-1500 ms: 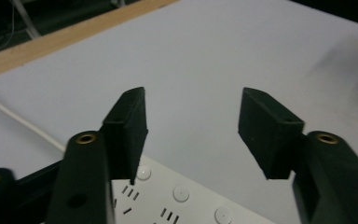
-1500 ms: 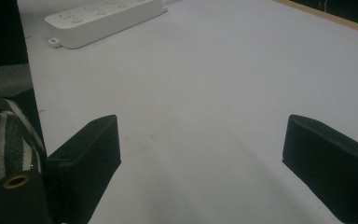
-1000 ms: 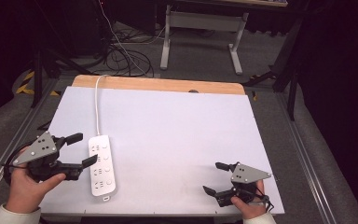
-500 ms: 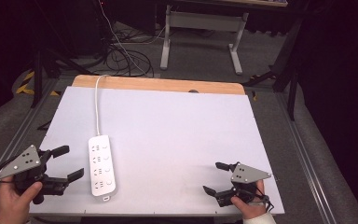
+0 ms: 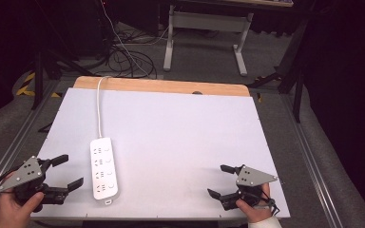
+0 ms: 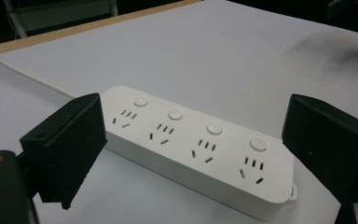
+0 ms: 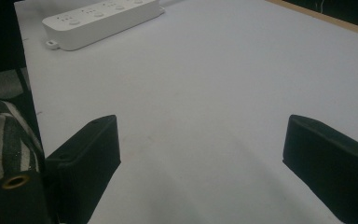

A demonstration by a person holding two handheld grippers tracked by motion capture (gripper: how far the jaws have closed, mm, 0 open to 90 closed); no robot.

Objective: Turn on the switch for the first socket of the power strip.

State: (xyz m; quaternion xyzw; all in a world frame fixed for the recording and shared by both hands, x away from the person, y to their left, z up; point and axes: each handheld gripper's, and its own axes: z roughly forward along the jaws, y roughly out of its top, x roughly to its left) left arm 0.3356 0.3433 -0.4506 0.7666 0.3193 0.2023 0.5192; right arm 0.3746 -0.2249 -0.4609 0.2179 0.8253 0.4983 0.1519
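Note:
A white power strip [image 5: 103, 168] with several sockets lies flat near the front left of the white tabletop [image 5: 180, 123]; its white cable [image 5: 99, 107] runs to the far edge. My left gripper [image 5: 71, 171] sits low just left of the strip, apart from it. Its jaws have just been opening and stand open with nothing between them. In the left gripper view the strip [image 6: 200, 144] lies just beyond the wide jaws of the left gripper [image 6: 196, 154]. My right gripper [image 5: 217, 180] rests open at the front right, jaws empty, with the strip [image 7: 102, 21] far off beyond the right gripper [image 7: 209, 163].
A wooden strip [image 5: 161, 86] borders the table's far edge. Metal rails [image 5: 309, 156] run along both sides. Behind the table, loose cables [image 5: 128, 57] lie on the floor by a desk frame [image 5: 204, 28]. A striped sleeve [image 7: 2, 130] is at the left of the right gripper view.
My left gripper has drawn back from the strip, to the left and toward the near edge, and sunk lower. The right gripper and the power strip have stayed put.

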